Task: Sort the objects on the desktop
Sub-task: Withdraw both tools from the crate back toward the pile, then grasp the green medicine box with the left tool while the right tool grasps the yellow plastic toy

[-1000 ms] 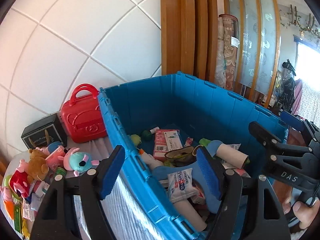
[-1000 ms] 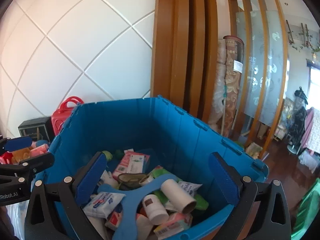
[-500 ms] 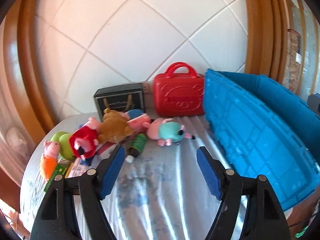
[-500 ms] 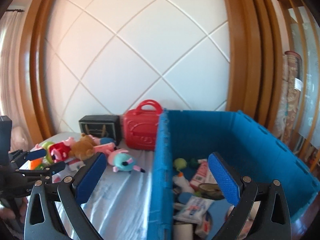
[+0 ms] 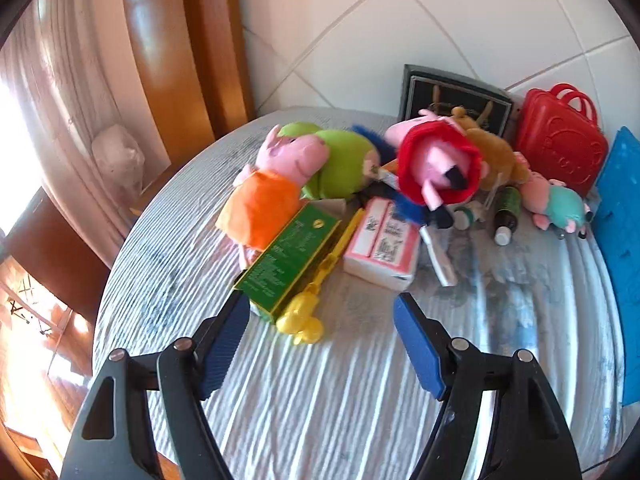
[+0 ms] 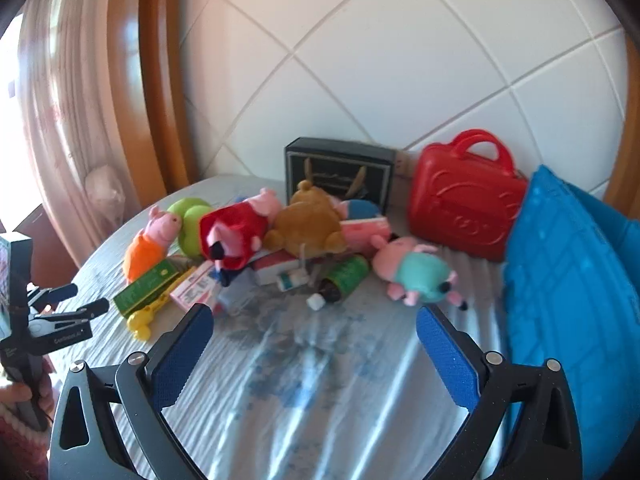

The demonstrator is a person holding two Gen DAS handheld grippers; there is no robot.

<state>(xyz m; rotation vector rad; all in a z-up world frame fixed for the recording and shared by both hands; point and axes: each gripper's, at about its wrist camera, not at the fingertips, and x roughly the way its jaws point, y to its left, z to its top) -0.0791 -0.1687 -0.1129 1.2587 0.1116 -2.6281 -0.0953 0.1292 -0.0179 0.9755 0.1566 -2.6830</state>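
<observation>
Left wrist view: the left tongs [image 5: 322,342] are released and empty, pointing down at the desk [image 5: 340,400], which has a striped cloth. The green box [image 5: 290,258] lies just beyond the left pad at 11 o'clock, touching a yellow toy [image 5: 306,318] at 12 o'clock. A pink packet [image 5: 382,246] is near at 1 o'clock. Behind them the plush pig in orange [image 5: 272,184], the green plush [image 5: 344,160] and the pig in red [image 5: 438,170] lie in one heap. I judge that closing here can catch the yellow toy together with the box, or push the box under the plush, because they lie tightly together.

Right wrist view: the right tongs [image 6: 314,326] are also released and hold nothing, over bare cloth. The dark green bottle [image 6: 344,278] lies on its side at 12 o'clock, the small pig in teal [image 6: 418,272] at 1 o'clock. The bottle may roll if one pad only touches it. The blue crate [image 6: 572,288] stands at 3 o'clock, very near the right pad, so a wide swing could hit its wall. A red case [image 6: 466,208] and a black box [image 6: 340,170] stand at the back wall, behind the brown bear [image 6: 310,222].
</observation>
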